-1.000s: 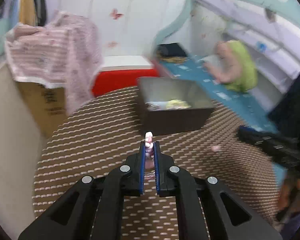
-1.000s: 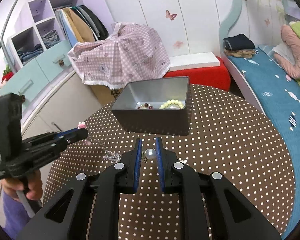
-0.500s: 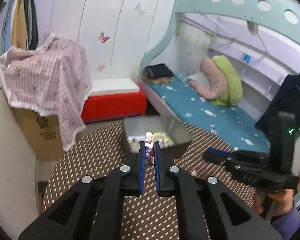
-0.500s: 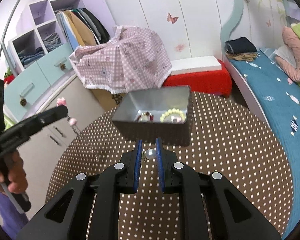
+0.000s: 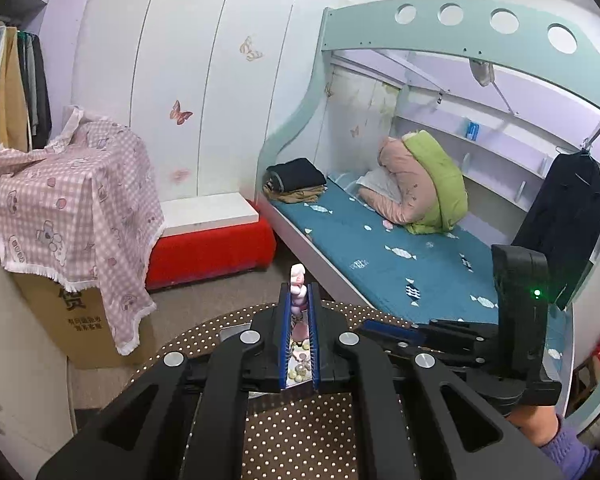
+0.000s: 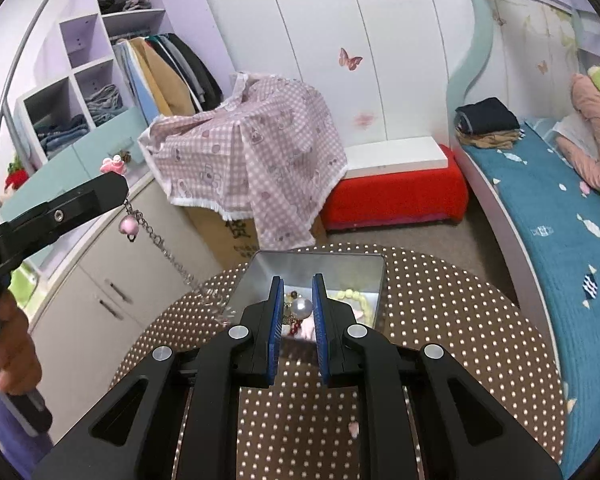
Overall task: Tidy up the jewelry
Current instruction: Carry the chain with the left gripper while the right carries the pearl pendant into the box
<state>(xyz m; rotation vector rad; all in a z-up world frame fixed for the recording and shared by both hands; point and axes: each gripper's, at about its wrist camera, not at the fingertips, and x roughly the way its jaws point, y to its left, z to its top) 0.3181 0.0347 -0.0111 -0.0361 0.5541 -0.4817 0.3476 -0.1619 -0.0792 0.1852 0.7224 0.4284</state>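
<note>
Chain: a silver chain (image 6: 160, 244) with a pink bead (image 6: 129, 225) hangs between the two grippers, one end at each, so it is carried stretched out and clear of the bench, probably so it will not tangle.
Left gripper: the left gripper (image 5: 299, 300) is nearly closed on a pale pink charm (image 5: 298, 280) at the chain's upper end, held high, which lets the chain slope down toward the tin.
Right gripper: the right gripper (image 6: 296, 304) is pinched narrow on a white pearl (image 6: 302, 307) at the other end, just above the tin's opening.
Tin: the grey metal tin (image 6: 356, 268) stands on the bench and holds a pale yellow bead bracelet (image 6: 356, 296) and dark red beads (image 6: 296, 326); it seems the collecting place.
Bench: a round brown bench (image 6: 440, 320) with white dots; one small pink piece (image 6: 354, 429) lies loose on it, apart from the tin.
Judgement: the pearl end looks ready to go in first.
</note>
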